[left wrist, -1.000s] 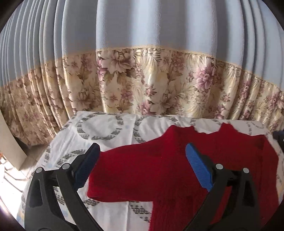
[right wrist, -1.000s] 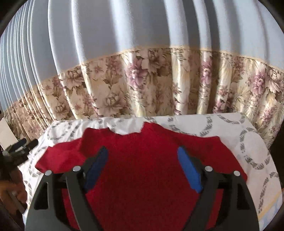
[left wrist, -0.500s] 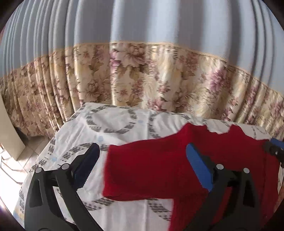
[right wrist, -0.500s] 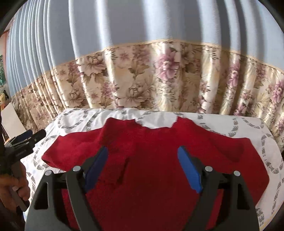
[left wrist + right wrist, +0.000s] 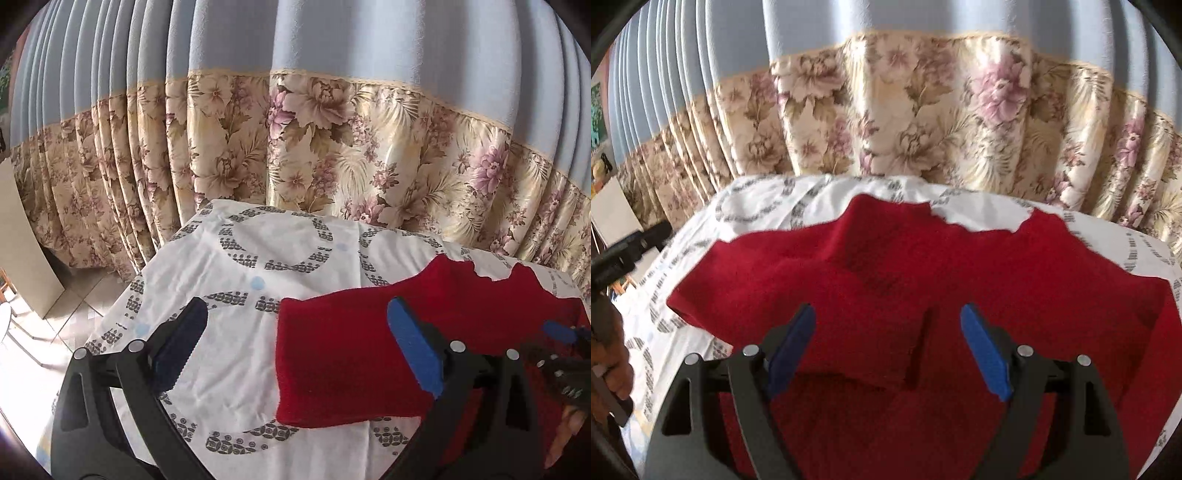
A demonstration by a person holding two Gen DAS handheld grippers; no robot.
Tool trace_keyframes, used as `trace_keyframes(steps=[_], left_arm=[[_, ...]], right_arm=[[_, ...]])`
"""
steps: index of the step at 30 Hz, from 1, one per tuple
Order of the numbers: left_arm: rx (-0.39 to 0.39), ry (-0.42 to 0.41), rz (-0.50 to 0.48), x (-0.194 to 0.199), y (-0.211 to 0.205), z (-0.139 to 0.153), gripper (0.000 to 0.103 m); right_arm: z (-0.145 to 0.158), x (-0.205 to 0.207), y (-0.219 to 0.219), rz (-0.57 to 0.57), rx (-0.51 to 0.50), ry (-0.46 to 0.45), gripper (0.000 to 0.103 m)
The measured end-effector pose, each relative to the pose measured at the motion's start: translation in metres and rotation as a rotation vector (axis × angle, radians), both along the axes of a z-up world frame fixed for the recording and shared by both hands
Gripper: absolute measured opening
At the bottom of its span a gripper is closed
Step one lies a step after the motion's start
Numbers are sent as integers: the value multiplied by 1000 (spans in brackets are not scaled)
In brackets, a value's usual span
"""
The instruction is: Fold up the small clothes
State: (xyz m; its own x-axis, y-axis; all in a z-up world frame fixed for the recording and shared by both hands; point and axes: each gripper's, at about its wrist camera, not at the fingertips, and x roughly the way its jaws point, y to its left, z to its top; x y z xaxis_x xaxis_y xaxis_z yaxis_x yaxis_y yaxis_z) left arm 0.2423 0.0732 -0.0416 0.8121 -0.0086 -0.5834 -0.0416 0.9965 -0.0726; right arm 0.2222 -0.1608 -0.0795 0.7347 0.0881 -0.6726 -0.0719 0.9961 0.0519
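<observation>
A small red knit sweater (image 5: pixel 894 273) lies spread on a white patterned sheet (image 5: pixel 258 266), neckline toward the curtain. Its left sleeve (image 5: pixel 343 358) lies flat, pointing left. My left gripper (image 5: pixel 295 350) is open and empty, hovering over the sleeve's cuff end and the bare sheet. My right gripper (image 5: pixel 888 349) is open and empty above the sweater's body, near a raised fold (image 5: pixel 916 350). The right gripper also shows at the right edge of the left wrist view (image 5: pixel 565 354). The left gripper shows at the left edge of the right wrist view (image 5: pixel 631 247).
A floral and pale blue curtain (image 5: pixel 303 140) hangs right behind the table. The table's left edge drops to a tiled floor (image 5: pixel 55 325) with a beige board (image 5: pixel 22 240) leaning there. Bare sheet (image 5: pixel 1137 243) shows to the right of the sweater.
My left gripper has swung left, so the sleeve now sits under its right finger. My right gripper has moved closer over the sweater's body. Both stay open.
</observation>
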Motion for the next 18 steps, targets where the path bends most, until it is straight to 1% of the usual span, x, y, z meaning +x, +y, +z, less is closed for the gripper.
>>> trace_keyframes(steps=[3, 9, 12, 14, 16, 17, 18], left_arm=[[-8, -1, 13, -1, 6, 1, 97], [-23, 13, 21, 0, 16, 1, 97], [-14, 55, 39, 6, 22, -6, 97], [-33, 93, 34, 12, 25, -16, 97], [-48, 148, 22, 19, 25, -28, 93], [-54, 165, 12, 21, 24, -33, 87], [-64, 201, -8, 25, 21, -42, 78]], right_arm=[[-5, 1, 3, 0, 0, 7, 81], [2, 0, 1, -7, -1, -9, 81], [8, -1, 4, 9, -7, -23, 81], [10, -4, 4, 13, 3, -27, 81], [11, -5, 3, 10, 3, -31, 81], [11, -6, 1, 7, 8, -30, 81], [10, -6, -1, 6, 15, -28, 81]])
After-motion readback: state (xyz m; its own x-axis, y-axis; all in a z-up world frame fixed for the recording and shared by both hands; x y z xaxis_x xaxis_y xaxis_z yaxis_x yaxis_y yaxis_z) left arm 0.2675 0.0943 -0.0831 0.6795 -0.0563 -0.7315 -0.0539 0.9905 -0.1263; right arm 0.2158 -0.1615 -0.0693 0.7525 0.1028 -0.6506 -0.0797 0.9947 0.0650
